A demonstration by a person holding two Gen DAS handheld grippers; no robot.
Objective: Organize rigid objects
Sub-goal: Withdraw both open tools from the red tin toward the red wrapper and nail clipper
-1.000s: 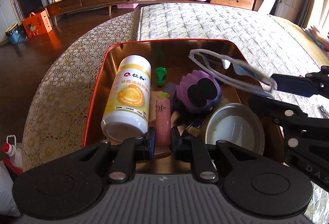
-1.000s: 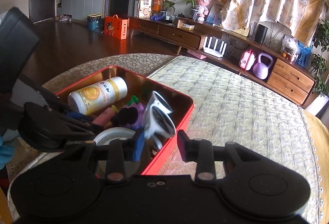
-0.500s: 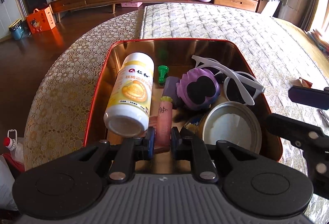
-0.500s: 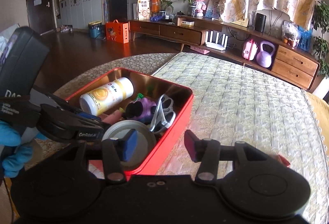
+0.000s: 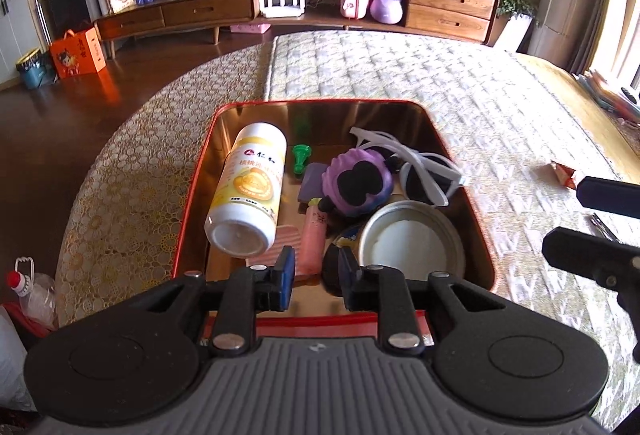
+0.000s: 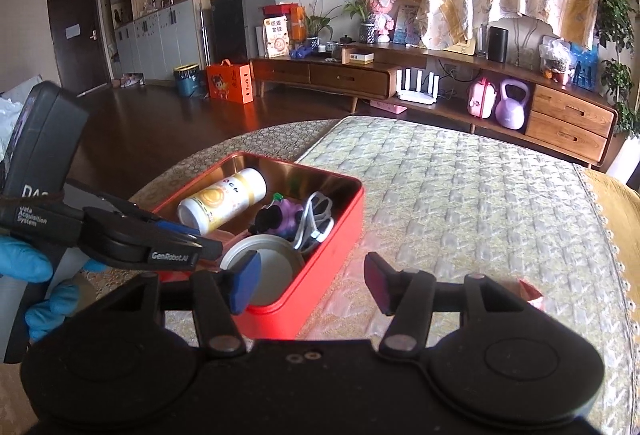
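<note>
**Both tools open over a packed red tin**

The left tool (image 5: 314, 281) hangs over the near wall of the red tin (image 5: 192, 203), its 2 fingers parted a little with nothing clamped; the end of a pink tube (image 5: 314, 237) lies just beyond the gap. The right tool (image 6: 312, 285) sits well to the tin's right side, its fingers spread wide and empty, above the quilted bed cover (image 6: 460, 203).

Between the left tool and the far wall, the tin is crowded. A white bottle (image 5: 250, 191) with a yellow label lies on its side along the left wall, its base toward the camera; the label carries a red logo and Chinese characters too small to read. Beside it are a small green piece (image 5: 300, 159), a flat purple block (image 5: 314, 181) and a purple ridged toy (image 5: 358, 181) with a black patch. White-framed sunglasses (image 5: 424, 175) rest against the toy at the right wall. A round metal lid (image 5: 412, 239) leans in the near right corner, over what may be a dark packet, mostly hidden.

On the cover to the right lies a red wrapper (image 5: 564, 173). The left tool's body reads "GenRobot.AI" and "Data Acquisition System" in the right wrist view.
</note>
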